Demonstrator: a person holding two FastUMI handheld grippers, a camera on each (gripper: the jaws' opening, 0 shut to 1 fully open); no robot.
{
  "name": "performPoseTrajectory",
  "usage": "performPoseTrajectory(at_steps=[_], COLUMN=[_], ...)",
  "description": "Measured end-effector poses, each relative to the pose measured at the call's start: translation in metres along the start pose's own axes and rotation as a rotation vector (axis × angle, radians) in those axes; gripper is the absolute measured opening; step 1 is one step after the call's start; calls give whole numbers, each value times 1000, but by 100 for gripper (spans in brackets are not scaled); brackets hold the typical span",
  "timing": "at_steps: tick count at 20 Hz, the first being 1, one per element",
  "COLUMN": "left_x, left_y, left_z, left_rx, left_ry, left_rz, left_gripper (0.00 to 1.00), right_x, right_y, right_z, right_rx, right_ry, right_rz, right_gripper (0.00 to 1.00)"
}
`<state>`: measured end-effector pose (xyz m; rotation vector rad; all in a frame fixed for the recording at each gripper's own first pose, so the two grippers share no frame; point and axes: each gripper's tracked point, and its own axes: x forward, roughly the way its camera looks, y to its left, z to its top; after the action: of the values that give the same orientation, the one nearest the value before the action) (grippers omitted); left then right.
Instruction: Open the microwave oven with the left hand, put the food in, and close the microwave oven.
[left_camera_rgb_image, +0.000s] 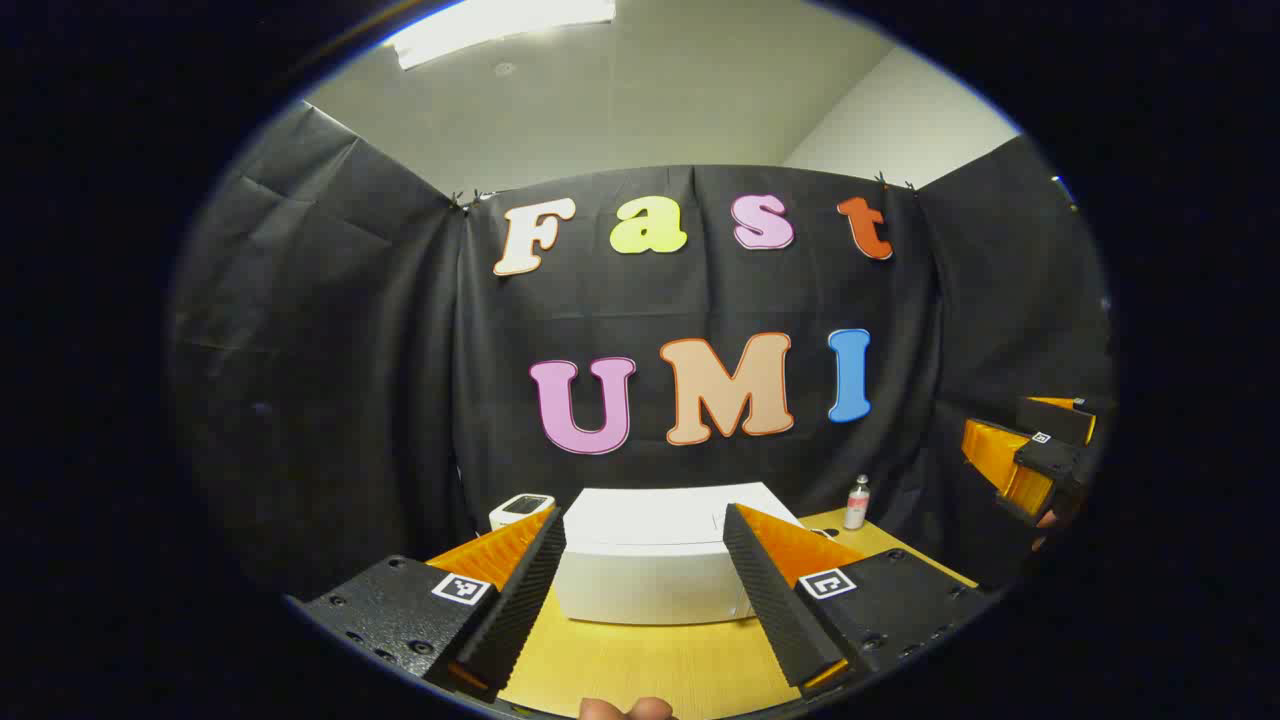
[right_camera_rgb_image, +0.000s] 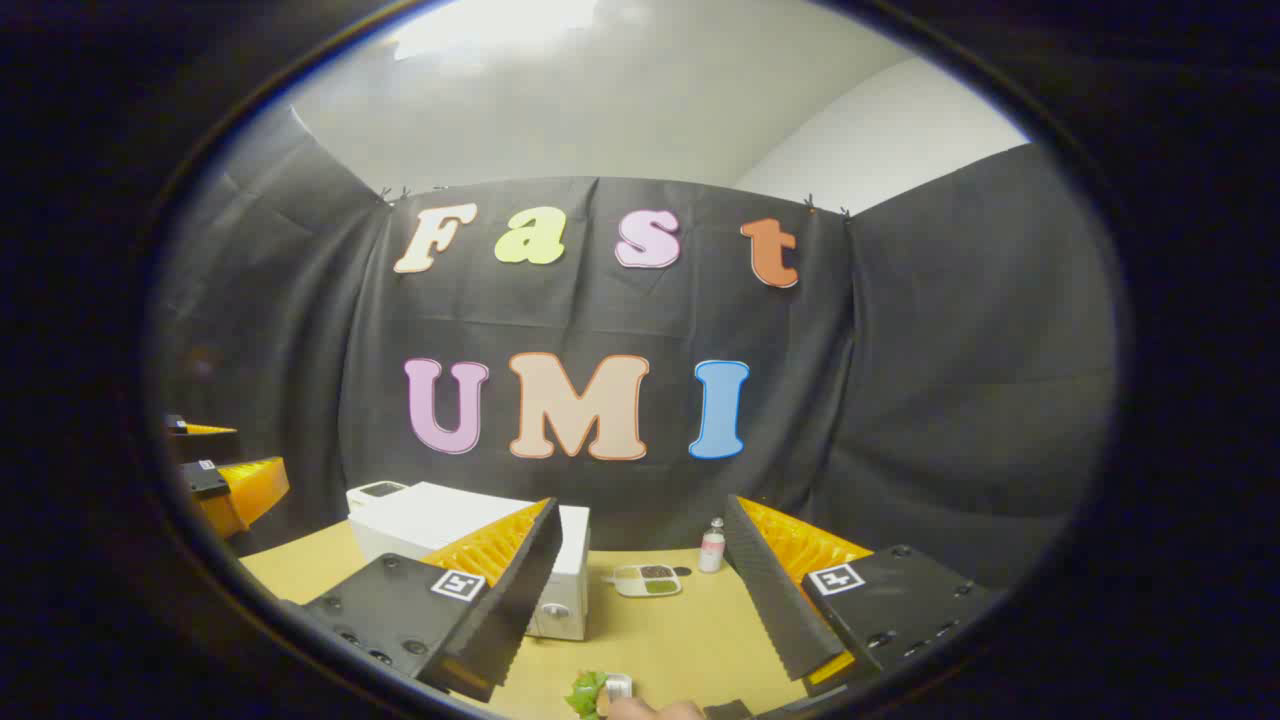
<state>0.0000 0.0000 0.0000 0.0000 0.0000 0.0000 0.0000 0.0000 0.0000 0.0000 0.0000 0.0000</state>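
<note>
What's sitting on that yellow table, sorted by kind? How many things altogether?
Microwave oven: 1
Small white device behind it: 1
Small bottle: 1
Divided food tray: 1
Leafy green food at the near edge: 1
Total: 5

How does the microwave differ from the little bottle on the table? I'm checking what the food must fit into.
The microwave is a wide, low white box; the bottle is a slim upright cylinder, far smaller. The microwave stands on the left of the table in the right gripper view, the bottle farther back to its right, apart from it. The microwave's door looks closed. Both rest on the same wooden table.
</note>
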Motion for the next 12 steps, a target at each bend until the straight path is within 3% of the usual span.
performPoseTrajectory(at_steps=[3, 4, 5, 11, 12], left_x=[4, 5, 6, 12, 14], left_y=[1, 0, 1, 5, 3], left_z=[4, 4, 3, -5, -10], left_rx=[21, 23, 22, 6, 5], left_ry=[-8, -7, -2, 7, 11], left_rz=[3, 6, 9, 24, 23], left_gripper=[96, 99, 99, 99, 96], right_x=[3, 4, 6, 14, 15], right_y=[3, 3, 4, 8, 8], right_z=[-3, -1, 1, 0, -2], right_rx=[4, 5, 5, -1, -4], right_ry=[4, -1, -7, -18, -14], right_rz=[18, 22, 25, 55, 59], right_gripper=[96, 100, 96, 95, 100])
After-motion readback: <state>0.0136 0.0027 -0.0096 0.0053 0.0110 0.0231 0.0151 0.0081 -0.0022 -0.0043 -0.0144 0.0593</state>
